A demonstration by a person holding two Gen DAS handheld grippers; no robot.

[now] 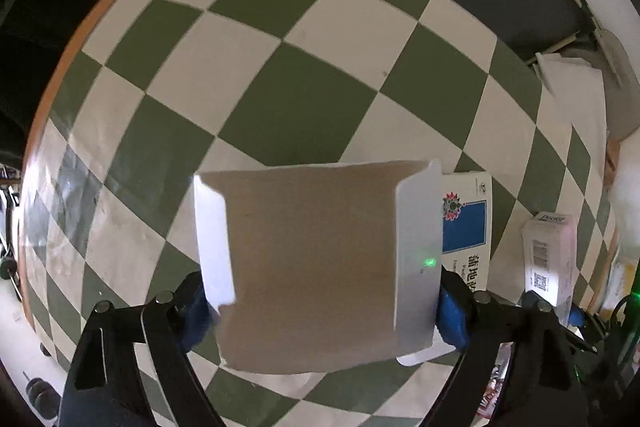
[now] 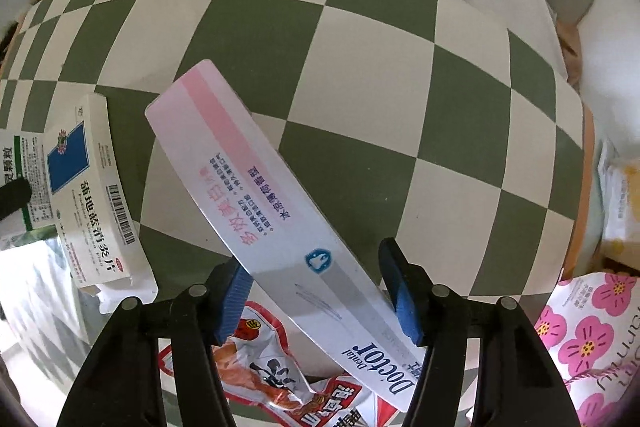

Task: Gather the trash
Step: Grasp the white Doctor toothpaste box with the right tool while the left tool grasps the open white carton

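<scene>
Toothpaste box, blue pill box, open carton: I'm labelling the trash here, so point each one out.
Toothpaste box [image 2: 256, 183]: right wrist view, on its printed long face.
Blue pill box [image 2: 96, 195]: right wrist view, on its white top face.
Open carton [image 1: 312, 263]: left wrist view, on its brown inner panel.

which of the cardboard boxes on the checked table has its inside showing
The opened-out grey-brown cardboard box between the left gripper's fingers; the blue-panelled medicine box and long pink-striped toothpaste box show printed outsides.

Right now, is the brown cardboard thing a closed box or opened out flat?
Opened out flat. The brown cardboard shows its bare inner side, with white flaps bent up along both edges, between the left gripper fingers.
</scene>
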